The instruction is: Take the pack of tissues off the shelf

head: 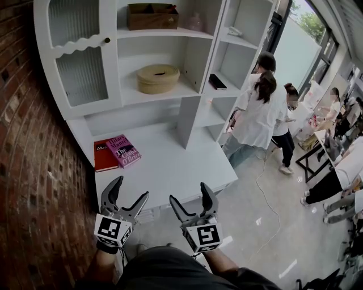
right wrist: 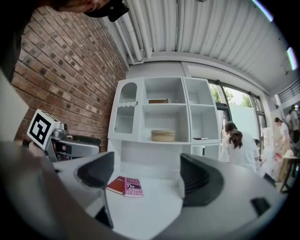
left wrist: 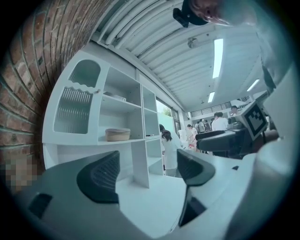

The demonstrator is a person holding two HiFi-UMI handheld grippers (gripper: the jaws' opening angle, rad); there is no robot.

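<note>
1. Brick wall (head: 34,147) at far left. White shelf unit (head: 191,122) against it, with a ribbed-glass door (head: 79,73) on the left column, open shelves to the right and a white counter (head: 170,170) below.
2. Left gripper (head: 130,190): released, jaws wide apart, nothing between them. Held low before the counter edge, well apart from every shelf.
3. Right gripper (head: 189,193): likewise released and empty, just beside the left one.
4. Locate the target before reaching.
   - Do not assume the round tan container (head: 159,78) with a slotted lid on the middle shelf.
   - Do not assume the brown box (head: 152,16) on the shelf above it.
   - Likeliest pack of tissues: small pale packet (head: 234,31) on an upper shelf of the right column. Too small to confirm.
5. Judged step: approach not yet begun. Raise the right gripper, the nearer to that column. Keep the jaws wide and enter the compartment level to avoid striking the upright or the shelf above.
6. Close across the packet's narrow side. Expect a soft wrapper, so squeeze only enough to prevent slipping, then draw straight out.
7. Mind the people (head: 258,113) near the right end of the unit.
8. Writing:
   - Pink book (head: 123,150), on the counter at left: "Hilary Mantel", "The", "O'Brien".
   - Red book (head: 105,154), just beside it: pale label, not legible.
   - Both grippers: square black-and-white markers, no words.
</note>
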